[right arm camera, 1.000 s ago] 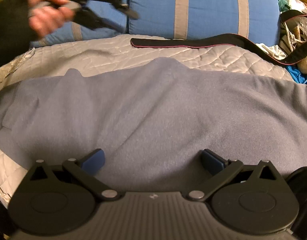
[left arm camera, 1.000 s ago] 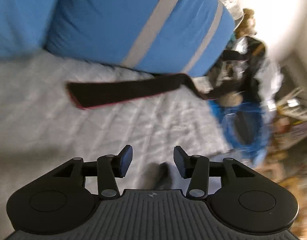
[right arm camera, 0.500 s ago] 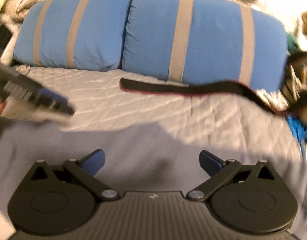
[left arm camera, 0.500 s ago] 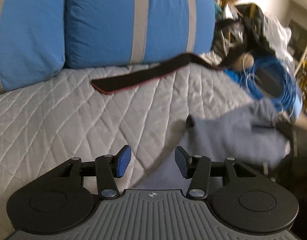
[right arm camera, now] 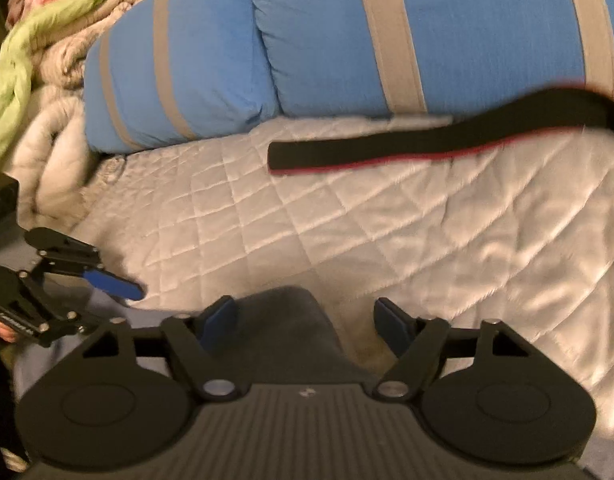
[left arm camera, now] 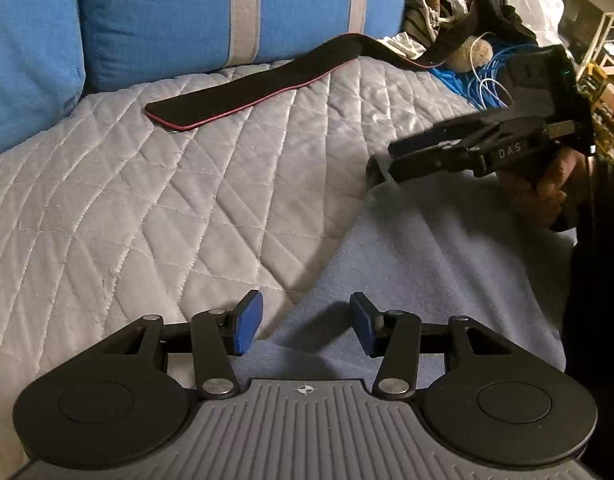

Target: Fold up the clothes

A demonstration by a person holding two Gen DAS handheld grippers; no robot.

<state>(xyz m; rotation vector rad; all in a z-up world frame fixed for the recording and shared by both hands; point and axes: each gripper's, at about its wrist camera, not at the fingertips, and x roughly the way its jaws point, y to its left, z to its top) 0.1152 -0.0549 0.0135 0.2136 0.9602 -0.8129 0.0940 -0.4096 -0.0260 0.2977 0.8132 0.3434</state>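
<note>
The left tongs [left arm camera: 303, 328] stood apart and closing over the grey garment [left arm camera: 447, 272] at six o'clock on the bed [left arm camera: 147, 208]. At three o'clock the right tongs [left arm camera: 391, 156], marked "DAS", were closing on its raised corner.

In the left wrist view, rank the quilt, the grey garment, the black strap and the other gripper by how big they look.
1. quilt, fills most of the frame
2. grey garment, though it lies nearest the camera, which inflates it
3 and 4. black strap and right gripper: look too alike to rank.
</note>
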